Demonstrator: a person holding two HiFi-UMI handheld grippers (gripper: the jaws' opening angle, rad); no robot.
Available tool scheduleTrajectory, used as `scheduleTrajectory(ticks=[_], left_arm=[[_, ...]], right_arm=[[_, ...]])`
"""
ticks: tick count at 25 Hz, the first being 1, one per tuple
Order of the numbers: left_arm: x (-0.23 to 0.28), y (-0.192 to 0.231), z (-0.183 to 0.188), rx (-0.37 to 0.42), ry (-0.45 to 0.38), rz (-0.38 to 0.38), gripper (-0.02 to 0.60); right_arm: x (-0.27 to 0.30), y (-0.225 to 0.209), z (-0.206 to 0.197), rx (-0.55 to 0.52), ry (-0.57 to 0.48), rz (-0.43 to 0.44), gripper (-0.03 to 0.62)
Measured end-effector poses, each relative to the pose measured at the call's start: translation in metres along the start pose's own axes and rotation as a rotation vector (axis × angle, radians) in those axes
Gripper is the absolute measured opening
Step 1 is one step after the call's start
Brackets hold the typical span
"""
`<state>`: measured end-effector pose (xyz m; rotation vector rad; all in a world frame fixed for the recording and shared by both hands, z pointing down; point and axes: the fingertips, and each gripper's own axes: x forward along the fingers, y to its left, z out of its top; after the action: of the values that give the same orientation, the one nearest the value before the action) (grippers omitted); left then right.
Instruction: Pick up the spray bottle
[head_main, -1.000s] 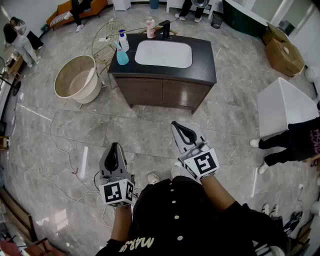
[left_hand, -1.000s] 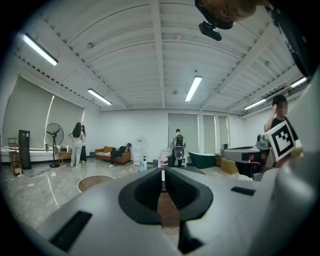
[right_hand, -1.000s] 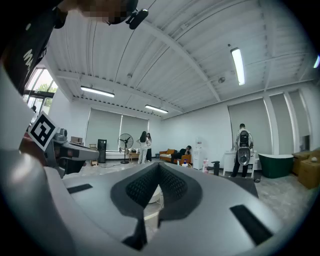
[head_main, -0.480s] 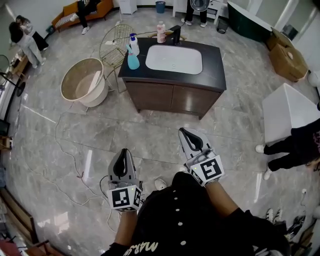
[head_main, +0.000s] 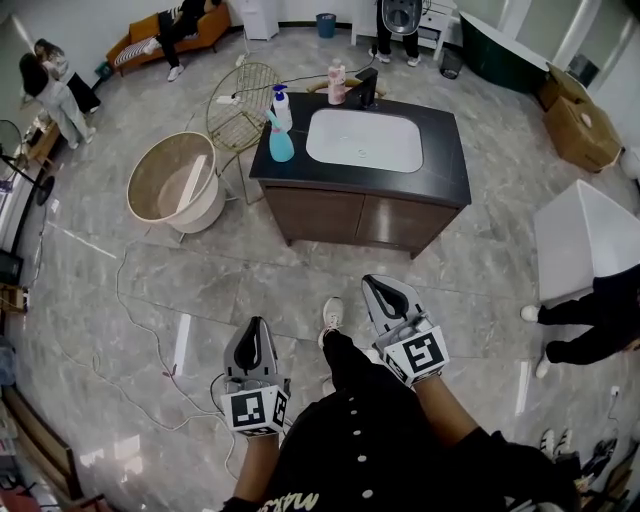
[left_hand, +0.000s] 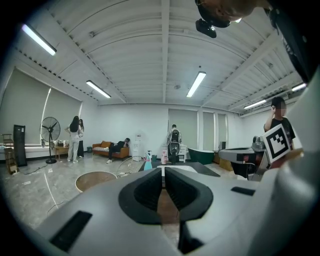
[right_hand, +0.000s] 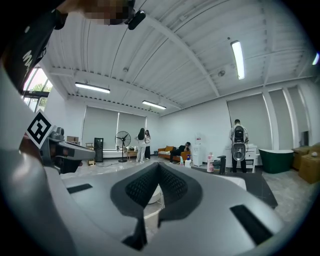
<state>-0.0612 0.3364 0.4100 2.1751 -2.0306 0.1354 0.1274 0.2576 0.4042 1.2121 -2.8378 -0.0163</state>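
We see the pads of the left gripper (left_hand: 163, 171) pressed together with nothing between them, and the same in the right gripper view, where the right gripper (right_hand: 159, 166) is clenched on empty air. In the head view the left gripper (head_main: 256, 327) sits at lower centre-left and the right gripper (head_main: 373, 282) just right of centre. Each points toward the top of the frame, well apart from the other, with bare marble floor (head_main: 200, 265) beneath. A shoe (head_main: 333, 314) of the person shows between them.

The spray bottle (head_main: 285, 110), white with a blue trigger head, stands in the upper middle of the head view, on the left end of the black vanity top (head_main: 452, 175). It is well away from both grippers. A teal bottle (head_main: 281, 147) stands just in front of it, close enough that we cannot tell whether they touch. In the right gripper view we find the spray bottle (right_hand: 188, 161) small and distant, right of the jaw tips.

Farther along the counter we see a white sink basin (head_main: 364, 140). At its back edge are a black faucet (head_main: 366, 88) and a pink bottle (head_main: 337, 84) to the left of it. Left of the vanity stand a wire chair (head_main: 238, 100) and a round beige tub (head_main: 178, 185), with a cable (head_main: 125, 300) trailing over the floor. An orange sofa (head_main: 145, 38) lies at the upper left, cardboard boxes (head_main: 580, 128) at the upper right, and a white box (head_main: 590, 245) at the right edge.
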Motion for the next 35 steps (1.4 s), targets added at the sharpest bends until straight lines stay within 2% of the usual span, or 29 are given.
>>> scheduleTrajectory(ticks=[5, 13, 21, 29, 35], left_arm=[[0.057, 0.031, 0.019, 0.017, -0.009, 0.010, 0.028], [0.172, 0.088, 0.068, 0.038, -0.038, 0.058, 0.028], [0.243, 0.112, 0.087, 0.014, -0.054, 0.083, 0.028], [0.301, 0.134, 0.076, 0.004, -0.011, 0.049, 0.028], [0.364, 0.165, 0.091, 0.008, -0.025, -0.004, 0.028]], right_arm=[[0.072, -0.026, 0.009, -0.005, -0.018, 0.019, -0.006], [0.200, -0.084, 0.038, -0.042, -0.059, 0.043, -0.006], [0.280, -0.119, 0.035, -0.042, -0.030, 0.061, -0.006], [0.334, -0.133, 0.014, -0.033, 0.007, 0.076, -0.006], [0.387, -0.150, 0.011, -0.027, 0.019, 0.034, -0.006]])
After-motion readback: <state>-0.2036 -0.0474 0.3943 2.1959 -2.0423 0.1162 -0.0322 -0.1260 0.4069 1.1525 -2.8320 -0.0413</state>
